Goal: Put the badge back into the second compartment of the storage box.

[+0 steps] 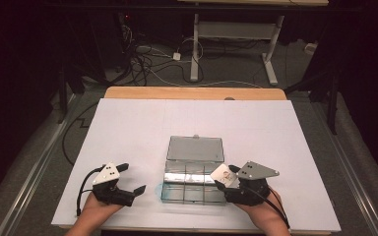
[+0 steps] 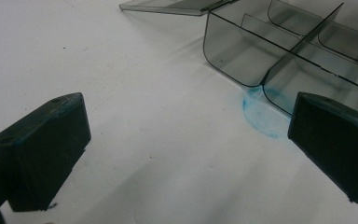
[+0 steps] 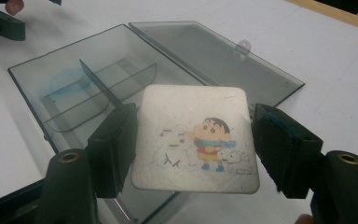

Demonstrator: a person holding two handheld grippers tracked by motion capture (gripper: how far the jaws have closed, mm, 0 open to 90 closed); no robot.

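Smoky clear plastic: an open compartment box (image 1: pixel 193 186) is seen at lower centre of the high view on the white surface (image 1: pixel 128 128), its lid (image 1: pixel 195 148) laid flat behind it. The right gripper (image 1: pixel 225 178) is held at the box's right edge, a square card (image 1: pixel 224 174) between its jaws. The left gripper (image 1: pixel 132 179) is kept at lower left, beside the box, jaws apart.

Left gripper view: jaws spread wide over bare surface; box at upper right; a blue smudge (image 2: pixel 261 114) is noted at its near corner.

Right gripper view: the card (image 3: pixel 196 138), printed with a cartoon boy, is clamped by both side edges at frame centre, above the box (image 3: pixel 88 88).
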